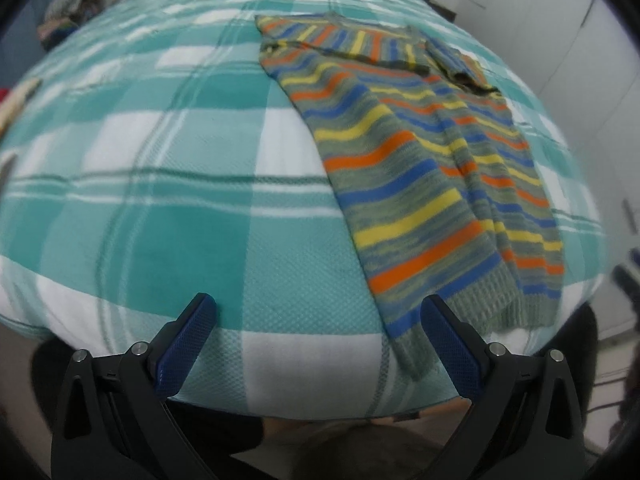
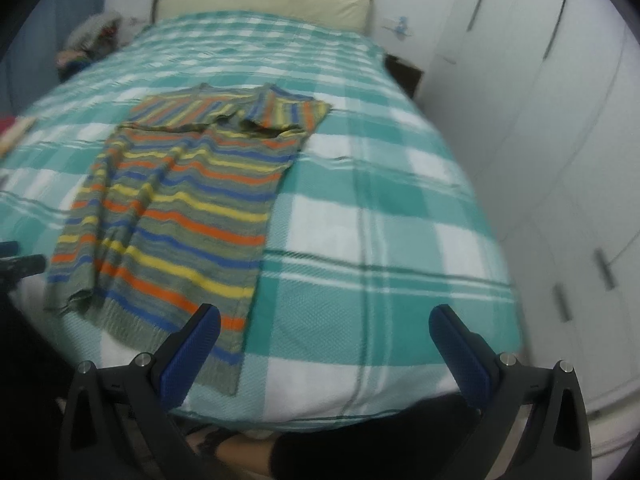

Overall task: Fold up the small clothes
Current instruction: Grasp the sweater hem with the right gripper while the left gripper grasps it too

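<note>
A striped knit sweater (image 1: 420, 168) in grey, orange, yellow and blue lies flat on the teal-and-white checked bedspread (image 1: 160, 200), folded lengthwise with its sleeves laid across the top. Its hem hangs at the bed's near edge. My left gripper (image 1: 318, 312) is open and empty, above the near edge, just left of the hem. In the right wrist view the sweater (image 2: 188, 208) lies left of centre. My right gripper (image 2: 324, 320) is open and empty, above the near edge, its left finger (image 2: 192, 352) over the hem's right corner.
A cream pillow (image 2: 264, 0) lies at the bed's head. White wardrobe doors (image 2: 560, 120) stand along the right. A pile of clothes (image 2: 92, 40) sits beyond the bed's far left. A dark nightstand (image 2: 404, 72) stands by the far right corner.
</note>
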The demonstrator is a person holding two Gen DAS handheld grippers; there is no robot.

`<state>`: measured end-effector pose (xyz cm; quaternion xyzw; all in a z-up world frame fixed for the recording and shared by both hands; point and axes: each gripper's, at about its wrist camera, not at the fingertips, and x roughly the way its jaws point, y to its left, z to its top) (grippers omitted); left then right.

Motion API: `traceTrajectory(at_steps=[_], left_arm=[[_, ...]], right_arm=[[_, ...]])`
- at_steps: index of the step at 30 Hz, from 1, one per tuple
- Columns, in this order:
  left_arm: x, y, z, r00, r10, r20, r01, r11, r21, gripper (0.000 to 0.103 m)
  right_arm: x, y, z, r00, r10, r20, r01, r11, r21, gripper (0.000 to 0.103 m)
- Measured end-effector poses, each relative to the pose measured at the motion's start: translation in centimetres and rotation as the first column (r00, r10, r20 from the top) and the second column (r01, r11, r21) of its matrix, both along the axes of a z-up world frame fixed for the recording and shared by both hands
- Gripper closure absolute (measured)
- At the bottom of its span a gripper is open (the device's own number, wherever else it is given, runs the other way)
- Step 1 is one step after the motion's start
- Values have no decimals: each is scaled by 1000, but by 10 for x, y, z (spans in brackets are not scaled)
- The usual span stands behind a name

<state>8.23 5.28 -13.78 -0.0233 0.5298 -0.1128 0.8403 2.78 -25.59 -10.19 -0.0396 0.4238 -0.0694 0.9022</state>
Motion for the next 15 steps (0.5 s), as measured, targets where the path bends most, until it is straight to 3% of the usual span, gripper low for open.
traceTrajectory(at_steps=[3,5,7,8,10,11,12,13,14,15], left_arm=[[2,-11,-11,1000,-17,-12,17,1000,-5,1],[3,-22,-11,999,-40,6,40,999,7,2],[2,-31,-10,998,-67,9,66,998,13,6],[0,-37,-10,996,-86,7,86,996,8,9],[1,-44,-11,995,-104,3,104,994,20,29],[1,-46,-12,994,-108,9,108,994,24,32],[2,-49,-12,994,-107,20,106,994,21,43],[3,-49,-13,994,-103,22,103,995,13,60],[4,-48,-13,995,-103,19,103,995,-4,72],[5,-45,-12,994,-106,13,107,994,-39,99]], right_arm=[[-2,-11,-23,997,62,-36,-56,987,150,0],[0,-20,-43,994,99,-55,-79,954,290,3],[4,-24,-58,992,117,-55,-86,915,393,10],[6,-24,-64,991,126,-53,-92,900,426,19],[15,-24,-78,985,166,-42,-117,834,540,35],[20,-24,-83,984,172,-41,-119,818,562,43],[24,-22,-89,983,177,-38,-123,806,579,47],[28,-20,-94,982,188,-30,-134,793,595,49],[30,-17,-97,978,209,-20,-154,777,610,61],[34,-13,-98,971,238,-15,-176,757,629,85]])
